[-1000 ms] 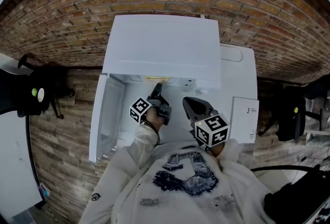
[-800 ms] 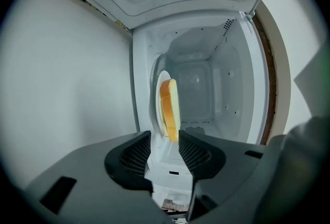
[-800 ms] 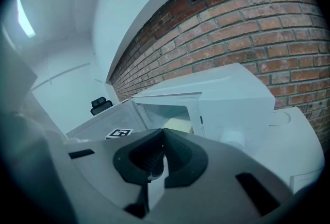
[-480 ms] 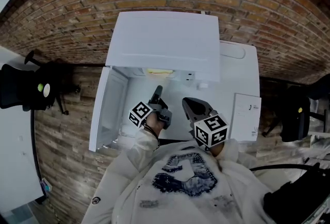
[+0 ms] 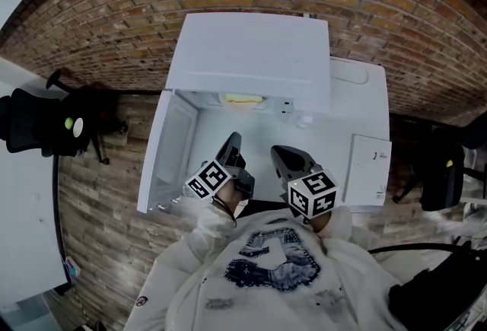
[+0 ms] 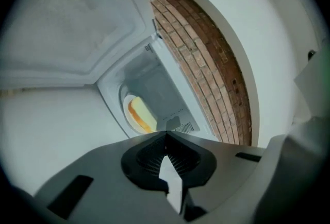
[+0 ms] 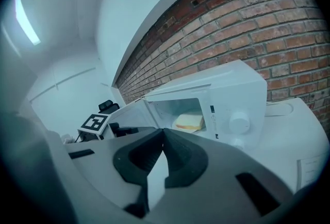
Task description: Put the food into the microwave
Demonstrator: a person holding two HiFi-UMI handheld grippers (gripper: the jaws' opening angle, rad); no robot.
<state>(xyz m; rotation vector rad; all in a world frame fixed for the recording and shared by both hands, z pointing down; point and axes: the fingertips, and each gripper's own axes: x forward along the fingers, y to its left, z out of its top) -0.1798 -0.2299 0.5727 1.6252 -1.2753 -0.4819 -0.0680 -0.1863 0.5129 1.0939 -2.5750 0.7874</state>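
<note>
Jaws of left gripper (image 6: 166, 134) and right gripper (image 7: 164, 131) are noted pressed together, nothing held. Beyond them, door (image 5: 170, 148) is swung open. Food (image 7: 188, 121) is found inside microwave (image 5: 251, 55), on a plate (image 6: 125, 106). Food is judged light, soft, easily crushed; better lifted by the plate rim.

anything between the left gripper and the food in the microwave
Nothing. In the left gripper view, only a bare white surface and the open microwave mouth lie between the shut, empty left gripper and the food.
</note>
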